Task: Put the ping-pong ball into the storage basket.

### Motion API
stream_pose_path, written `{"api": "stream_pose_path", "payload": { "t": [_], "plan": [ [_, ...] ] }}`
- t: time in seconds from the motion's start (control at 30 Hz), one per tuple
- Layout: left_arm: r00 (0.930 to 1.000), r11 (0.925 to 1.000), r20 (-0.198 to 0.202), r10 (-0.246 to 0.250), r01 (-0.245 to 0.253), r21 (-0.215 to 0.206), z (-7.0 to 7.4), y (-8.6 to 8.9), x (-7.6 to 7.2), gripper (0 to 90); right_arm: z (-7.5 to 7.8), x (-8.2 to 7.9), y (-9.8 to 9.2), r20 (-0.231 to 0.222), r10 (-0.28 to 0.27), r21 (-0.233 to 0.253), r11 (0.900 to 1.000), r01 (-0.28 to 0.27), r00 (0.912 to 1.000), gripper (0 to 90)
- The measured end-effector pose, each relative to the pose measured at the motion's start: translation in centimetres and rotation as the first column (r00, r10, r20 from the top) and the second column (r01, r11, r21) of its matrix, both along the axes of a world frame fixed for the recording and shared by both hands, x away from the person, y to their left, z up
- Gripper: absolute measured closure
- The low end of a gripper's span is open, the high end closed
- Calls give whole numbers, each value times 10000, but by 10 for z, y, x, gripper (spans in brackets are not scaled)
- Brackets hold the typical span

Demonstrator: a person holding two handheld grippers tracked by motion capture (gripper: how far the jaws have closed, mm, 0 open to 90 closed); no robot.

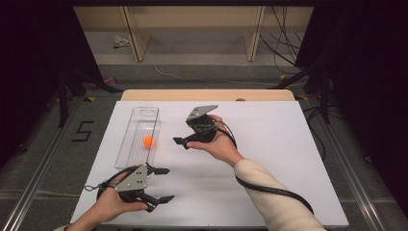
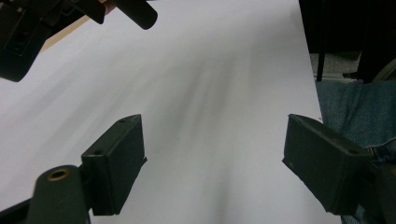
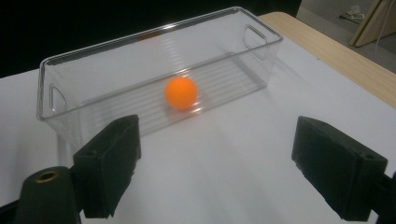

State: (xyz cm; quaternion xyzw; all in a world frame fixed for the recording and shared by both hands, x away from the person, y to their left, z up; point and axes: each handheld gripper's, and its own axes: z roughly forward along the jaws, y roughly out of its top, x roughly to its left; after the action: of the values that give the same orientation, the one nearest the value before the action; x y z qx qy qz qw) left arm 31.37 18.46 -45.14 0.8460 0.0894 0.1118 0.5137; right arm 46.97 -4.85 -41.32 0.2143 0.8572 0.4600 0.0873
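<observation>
1. A white table (image 1: 269,159) stood in a dark-walled room with wooden shelving beyond its far edge
2. The right gripper (image 1: 182,142) hung just above the sheet, jaws spread wide and empty, aimed toward the clear plastic bin (image 1: 126,144) close by; the hand wrapped it from behind with the wrist bent and the cream sleeve running back to the near edge
3. In the right gripper view the orange ball (image 3: 180,92) lay on the ribbed floor of the bin (image 3: 140,44), behind its near long wall
4. The likely trouble: a low, level reach would have knocked that wall and shoved the light bin, setting the ball rolling along the ribs; a hard pinch could also have squirted the smooth ball out
5. The left gripper (image 1: 161,185) hovered near the table's front edge, well apart from the bin, jaws likewise wide and holding nothing, so nothing steadied the bin
</observation>
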Motion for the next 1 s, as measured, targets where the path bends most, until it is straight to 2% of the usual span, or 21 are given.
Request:
{"api": "stream_pose_path", "payload": {
  "t": [1.0],
  "plan": [
    [10000,10000,8,35,-35,-9,0,1,0,201,-6,-11,-38,-8,-497,45,9988,497,9988,166]
  ]
}}
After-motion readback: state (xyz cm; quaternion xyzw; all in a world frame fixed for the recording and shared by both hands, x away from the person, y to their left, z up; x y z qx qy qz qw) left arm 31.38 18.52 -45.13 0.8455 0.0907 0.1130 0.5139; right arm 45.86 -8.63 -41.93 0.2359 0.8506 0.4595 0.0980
